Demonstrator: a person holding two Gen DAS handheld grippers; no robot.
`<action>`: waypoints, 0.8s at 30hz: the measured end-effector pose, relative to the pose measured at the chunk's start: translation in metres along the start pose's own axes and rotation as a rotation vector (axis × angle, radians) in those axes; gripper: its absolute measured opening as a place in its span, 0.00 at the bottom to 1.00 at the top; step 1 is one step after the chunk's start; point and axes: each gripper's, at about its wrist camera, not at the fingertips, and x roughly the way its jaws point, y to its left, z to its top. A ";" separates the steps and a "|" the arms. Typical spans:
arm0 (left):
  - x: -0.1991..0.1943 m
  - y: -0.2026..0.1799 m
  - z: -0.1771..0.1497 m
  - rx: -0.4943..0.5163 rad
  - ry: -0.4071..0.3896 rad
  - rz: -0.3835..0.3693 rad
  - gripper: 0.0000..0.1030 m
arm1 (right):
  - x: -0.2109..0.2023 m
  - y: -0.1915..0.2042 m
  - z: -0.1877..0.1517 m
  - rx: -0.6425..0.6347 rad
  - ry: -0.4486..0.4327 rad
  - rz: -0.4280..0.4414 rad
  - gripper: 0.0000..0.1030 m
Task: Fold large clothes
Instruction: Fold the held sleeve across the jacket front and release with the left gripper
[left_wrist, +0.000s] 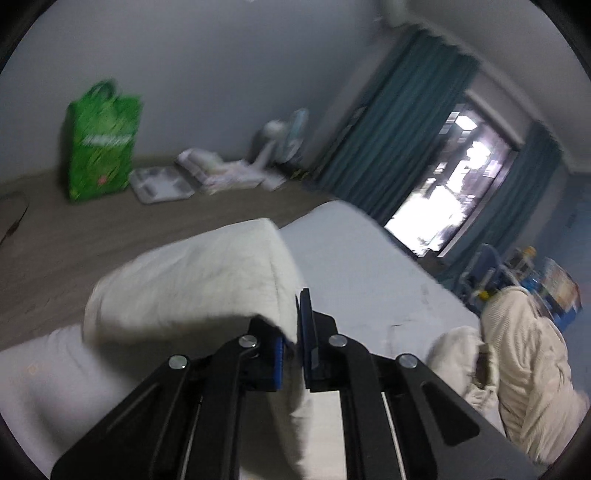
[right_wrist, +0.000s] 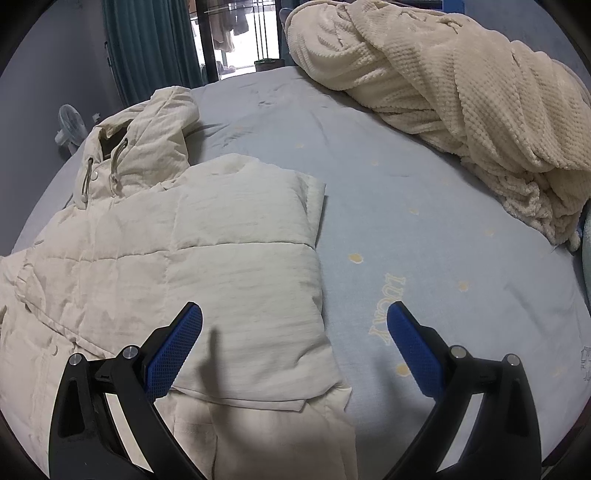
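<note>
Lying on the pale blue bed sheet (right_wrist: 406, 192), cream hooded puffer jacket (right_wrist: 207, 236) has one sleeve folded across its front, hood with drawcords toward the window. Left gripper (left_wrist: 293, 332) is clamped on a lifted part of the jacket (left_wrist: 192, 280), blue pads pinching the fabric edge, raised above the bed. Right gripper (right_wrist: 293, 332) hovers over the jacket's lower edge with jaws spread wide, holding nothing. Cream waffle-knit blanket (right_wrist: 461, 92) is heaped at the far right of the bed, apart from the jacket. Green shopping bag (left_wrist: 101, 144) stands on the floor by the wall; teal curtains (left_wrist: 399, 122) flank the window; small white fan (right_wrist: 70, 125) beside the bed.
</note>
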 end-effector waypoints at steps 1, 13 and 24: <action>-0.005 -0.015 -0.001 0.025 -0.014 -0.024 0.04 | 0.000 0.001 0.000 -0.001 0.001 -0.001 0.93; -0.029 -0.161 -0.050 0.262 -0.002 -0.259 0.04 | 0.001 0.000 0.001 -0.001 -0.002 0.010 0.93; -0.023 -0.262 -0.146 0.494 0.151 -0.404 0.04 | -0.001 0.005 0.001 -0.017 -0.007 0.013 0.93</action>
